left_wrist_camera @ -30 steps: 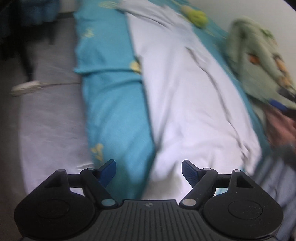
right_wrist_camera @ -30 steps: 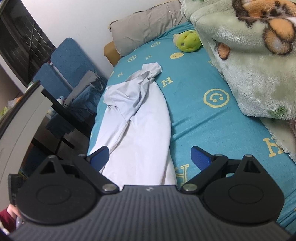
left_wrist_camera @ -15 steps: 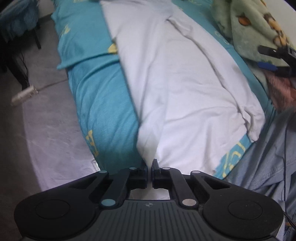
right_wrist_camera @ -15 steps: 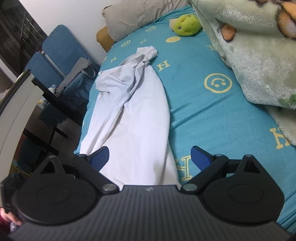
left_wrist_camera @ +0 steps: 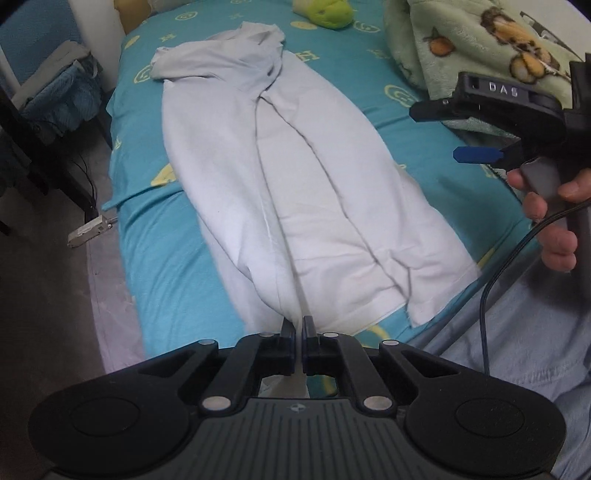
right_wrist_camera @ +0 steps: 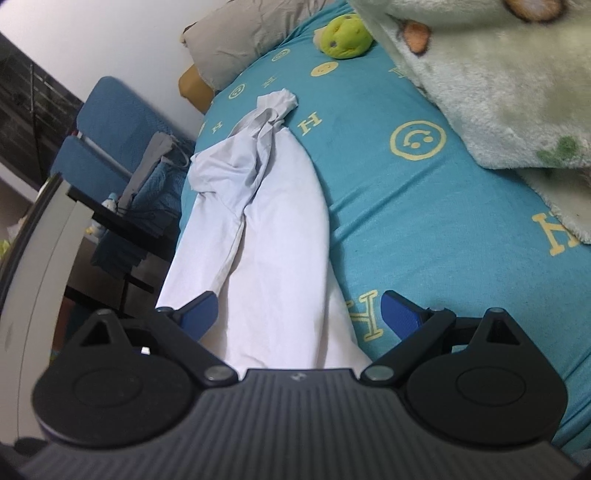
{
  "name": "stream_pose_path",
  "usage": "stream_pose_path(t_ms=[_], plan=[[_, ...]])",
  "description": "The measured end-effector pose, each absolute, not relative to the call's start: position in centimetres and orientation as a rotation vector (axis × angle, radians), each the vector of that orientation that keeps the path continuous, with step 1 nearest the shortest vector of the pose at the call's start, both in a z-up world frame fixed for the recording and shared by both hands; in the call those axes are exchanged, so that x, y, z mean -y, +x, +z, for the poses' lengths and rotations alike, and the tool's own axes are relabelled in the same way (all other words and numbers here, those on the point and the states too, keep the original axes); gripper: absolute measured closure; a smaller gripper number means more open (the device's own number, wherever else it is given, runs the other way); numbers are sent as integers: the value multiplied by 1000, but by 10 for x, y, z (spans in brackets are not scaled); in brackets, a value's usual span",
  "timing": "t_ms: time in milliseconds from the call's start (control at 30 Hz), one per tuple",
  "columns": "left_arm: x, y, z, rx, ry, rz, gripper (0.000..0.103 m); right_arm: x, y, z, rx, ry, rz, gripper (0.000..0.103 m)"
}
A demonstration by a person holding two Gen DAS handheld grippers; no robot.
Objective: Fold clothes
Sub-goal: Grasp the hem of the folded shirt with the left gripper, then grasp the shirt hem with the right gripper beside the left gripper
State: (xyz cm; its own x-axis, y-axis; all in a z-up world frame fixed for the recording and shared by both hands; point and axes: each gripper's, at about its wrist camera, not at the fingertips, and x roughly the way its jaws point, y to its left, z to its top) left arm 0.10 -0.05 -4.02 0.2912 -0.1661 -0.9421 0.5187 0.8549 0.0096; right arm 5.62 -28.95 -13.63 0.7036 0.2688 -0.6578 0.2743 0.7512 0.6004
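My left gripper (left_wrist_camera: 298, 328) was pinched on the near hem of the white garment (left_wrist_camera: 295, 177), which stretched away ahead across the teal bedsheet (left_wrist_camera: 177, 273). To its right, my right gripper (left_wrist_camera: 436, 131), marked "DAS", stood wide with nothing between its fingers; farther off, the sheet showed yellow "H" letters.

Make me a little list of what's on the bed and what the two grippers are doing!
bed sheet: teal, with yellow smiley faces
shirt: white, lying lengthwise on the sheet
left gripper: shut on the shirt's near hem
right gripper: open, holds nothing
toy: green, at the far end of the bed
blanket: fluffy green, right side
pillow: grey, by the wall
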Motion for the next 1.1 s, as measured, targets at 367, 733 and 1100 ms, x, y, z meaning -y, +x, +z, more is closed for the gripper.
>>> stream_pose_path(t_ms=[367,733,1100], plan=[[26,-19,-105,-1147,241,-565,100,289,56,-142,-841,740,15,7],[-65,-20,-54,-849,-286,-742,100,282,55,-136,-786,706,31,7],[-31,-29,-80,-925,-144,-786,99,251,114,-146,-835,839,234,36]])
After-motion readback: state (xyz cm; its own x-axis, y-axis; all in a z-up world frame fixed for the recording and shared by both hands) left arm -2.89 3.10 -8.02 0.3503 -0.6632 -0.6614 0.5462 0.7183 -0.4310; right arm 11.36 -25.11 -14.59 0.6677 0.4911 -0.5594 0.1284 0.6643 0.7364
